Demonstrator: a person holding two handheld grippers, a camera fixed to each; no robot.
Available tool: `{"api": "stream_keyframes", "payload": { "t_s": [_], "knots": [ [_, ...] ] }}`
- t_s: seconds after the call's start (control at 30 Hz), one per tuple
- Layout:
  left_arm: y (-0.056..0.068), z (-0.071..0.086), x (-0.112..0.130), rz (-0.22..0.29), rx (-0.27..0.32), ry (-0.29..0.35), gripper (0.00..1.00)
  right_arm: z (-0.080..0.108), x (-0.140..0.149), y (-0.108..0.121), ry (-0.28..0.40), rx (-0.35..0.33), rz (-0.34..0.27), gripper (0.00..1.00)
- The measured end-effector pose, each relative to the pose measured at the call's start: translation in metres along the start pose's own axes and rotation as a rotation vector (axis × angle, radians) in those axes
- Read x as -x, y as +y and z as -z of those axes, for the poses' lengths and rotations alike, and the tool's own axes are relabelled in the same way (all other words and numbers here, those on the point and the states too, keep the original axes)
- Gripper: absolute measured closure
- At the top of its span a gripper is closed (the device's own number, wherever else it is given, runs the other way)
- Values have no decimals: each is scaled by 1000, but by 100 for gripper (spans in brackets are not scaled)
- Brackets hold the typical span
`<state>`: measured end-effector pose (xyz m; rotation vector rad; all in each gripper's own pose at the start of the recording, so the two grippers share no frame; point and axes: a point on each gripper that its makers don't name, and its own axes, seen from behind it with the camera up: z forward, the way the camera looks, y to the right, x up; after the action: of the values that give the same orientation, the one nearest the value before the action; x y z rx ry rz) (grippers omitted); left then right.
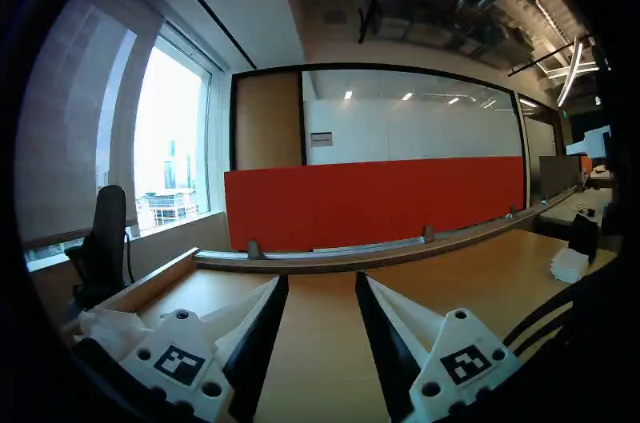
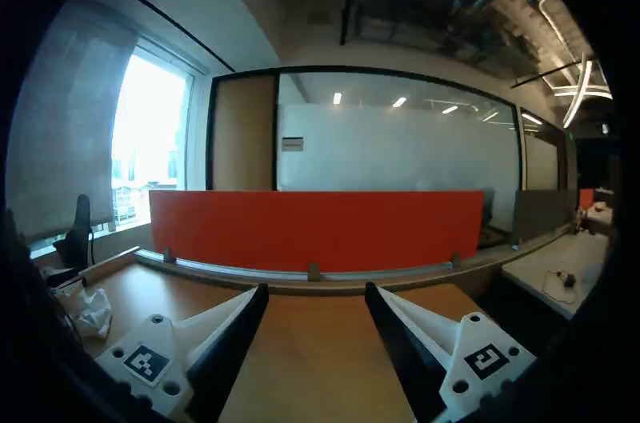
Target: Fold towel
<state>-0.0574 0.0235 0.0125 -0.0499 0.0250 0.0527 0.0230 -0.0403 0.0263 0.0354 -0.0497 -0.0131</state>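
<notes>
Our left gripper [image 1: 320, 277] hovers over the wooden desk [image 1: 320, 359] with its jaws wide apart and nothing between them; bare desktop shows in the gap. Our right gripper [image 2: 316, 287] hangs the same way over the desk [image 2: 316, 367], jaws spread and holding nothing. In the left gripper view we see the towel [image 1: 570, 263], a white folded stack, lying well off to the right at the desk's far edge, apart from both fingers, with a dark object [image 1: 584, 235] just behind it. A white heap [image 1: 112, 327], crumpled, sits at the desk's left corner behind the left finger; the right gripper view shows it [image 2: 88, 307] at the left too, and we cannot tell whether it is cloth or plastic. A red divider [image 1: 376, 199] runs along the back of the desk, a window [image 1: 168, 143] stands to the left, and a black chair [image 1: 104, 239] stands below it.
</notes>
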Motion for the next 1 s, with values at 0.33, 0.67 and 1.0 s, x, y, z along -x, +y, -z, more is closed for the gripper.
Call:
{"api": "stream_keyframes", "payload": {
  "t_s": [0.33,0.67,1.0],
  "knots": [
    [-4,5,41,16,-6,6,39,1,27,0,3,11,3,7],
    [-12,7,80,46,-19,9,39,-1,58,-9,-8,0,26,7],
    [-13,6,102,55,-21,9,39,-2,69,-15,-6,-12,33,6]
  ]
}}
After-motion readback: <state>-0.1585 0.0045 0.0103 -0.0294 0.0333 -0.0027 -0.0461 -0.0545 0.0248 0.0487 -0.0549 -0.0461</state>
